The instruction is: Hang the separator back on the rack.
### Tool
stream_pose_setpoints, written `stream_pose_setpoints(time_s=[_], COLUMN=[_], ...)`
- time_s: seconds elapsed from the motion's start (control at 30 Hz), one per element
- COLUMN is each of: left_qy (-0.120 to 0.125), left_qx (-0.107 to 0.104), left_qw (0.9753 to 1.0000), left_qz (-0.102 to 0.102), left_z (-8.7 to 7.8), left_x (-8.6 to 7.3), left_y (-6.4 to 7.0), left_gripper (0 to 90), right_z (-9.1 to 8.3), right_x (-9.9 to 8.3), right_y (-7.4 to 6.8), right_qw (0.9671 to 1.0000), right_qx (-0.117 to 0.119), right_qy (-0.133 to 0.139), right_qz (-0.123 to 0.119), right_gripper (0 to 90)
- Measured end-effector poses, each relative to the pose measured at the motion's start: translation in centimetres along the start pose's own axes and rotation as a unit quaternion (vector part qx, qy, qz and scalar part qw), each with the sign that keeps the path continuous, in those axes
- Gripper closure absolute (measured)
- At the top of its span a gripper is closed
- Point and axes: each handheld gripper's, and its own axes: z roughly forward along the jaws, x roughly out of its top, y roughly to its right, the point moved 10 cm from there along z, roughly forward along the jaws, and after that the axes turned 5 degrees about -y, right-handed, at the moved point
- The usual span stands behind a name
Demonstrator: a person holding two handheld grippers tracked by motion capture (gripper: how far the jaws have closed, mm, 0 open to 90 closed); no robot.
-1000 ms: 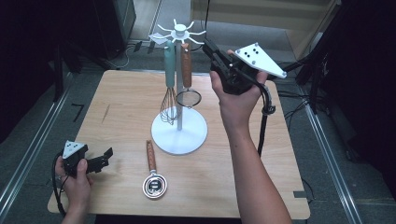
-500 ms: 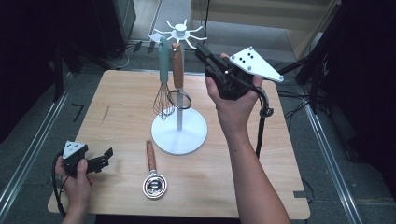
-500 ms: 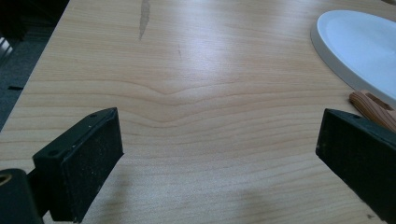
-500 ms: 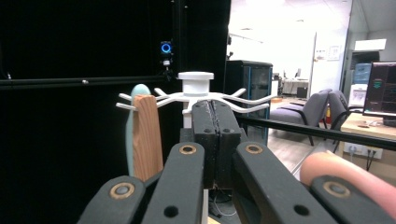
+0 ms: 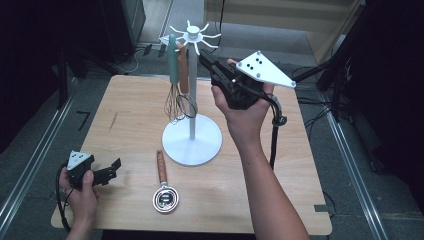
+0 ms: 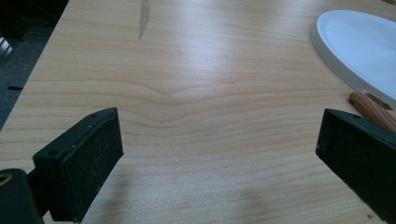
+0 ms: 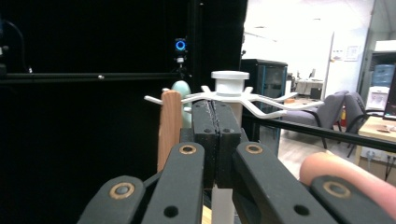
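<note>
A white utensil stand point(image 5: 192, 134) rises mid-table, its spoked hub point(image 5: 192, 34) on top. From the spokes hang a teal-handled whisk point(image 5: 173, 67) and a wooden-handled strainer point(image 5: 184, 75). My right gripper point(image 5: 206, 57) is held high, shut, its tips just right of the post under the spokes. In the right gripper view its jaws point(image 7: 215, 121) are pressed together in front of the hub point(image 7: 229, 80), with the wooden handle point(image 7: 169, 123) to the left. My left gripper point(image 5: 111, 170) rests low at the front left, open point(image 6: 219, 158) over bare wood.
A wooden-handled utensil with a round metal head point(image 5: 163, 186) lies on the table in front of the stand's base point(image 6: 359, 46). Its handle end point(image 6: 373, 106) shows by my left gripper's right pad point(image 6: 359, 158). The wooden table point(image 5: 300, 165) has free room at right.
My right gripper has moved left to the top of the stand. The whisk and strainer have swung leftward around the post. The left gripper has stayed put.
</note>
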Motion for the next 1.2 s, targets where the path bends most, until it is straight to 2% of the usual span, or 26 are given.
stream_pose_setpoints(time_s=[0.17, 0.33, 0.77, 0.8, 1.03, 1.13, 1.17, 1.2], left_qy=[0.000, 0.000, 0.002, 0.003, 0.003, 0.002, 0.002, 0.003], left_qx=[0.000, 0.000, 0.002, 0.002, 0.003, -0.002, -0.002, -0.001], left_qw=[1.0000, 1.0000, 1.0000, 1.0000, 1.0000, 1.0000, 1.0000, 1.0000], left_qz=[0.000, 0.000, -0.008, -0.008, -0.008, 0.000, 0.000, 0.007], left_z=[0.0, 0.0, 0.0, 0.0, 0.0, -0.1, -0.1, 0.0], left_x=[0.0, 0.0, 0.0, 0.0, 0.0, 0.0, 0.0, 0.0], left_y=[0.0, -0.1, -0.1, -0.1, -0.1, 0.0, 0.0, 0.2], left_gripper=[0.6, 0.6, 0.6, 0.6, 0.6, 0.6, 0.6, 0.6], right_z=[-0.1, -0.4, -2.2, -2.5, -3.4, -4.0, -4.0, -4.4], right_x=[-0.2, -1.0, -5.6, -6.4, -8.7, -10.1, -10.1, -10.8], right_y=[0.3, 1.1, 3.5, 3.9, 4.5, 4.9, 4.9, 4.9], right_qw=[1.0000, 0.9997, 0.9973, 0.9965, 0.9952, 0.9935, 0.9935, 0.9930], right_qx=[-0.003, -0.021, -0.054, -0.060, -0.069, -0.077, -0.077, -0.077], right_qy=[-0.003, -0.015, -0.051, -0.057, -0.069, -0.084, -0.084, -0.089], right_qz=[-0.002, -0.004, 0.006, 0.007, 0.008, 0.005, 0.005, 0.009], right_gripper=[90.0, 90.0, 89.2, 85.4, 80.4, 77.4, 77.4, 76.2])
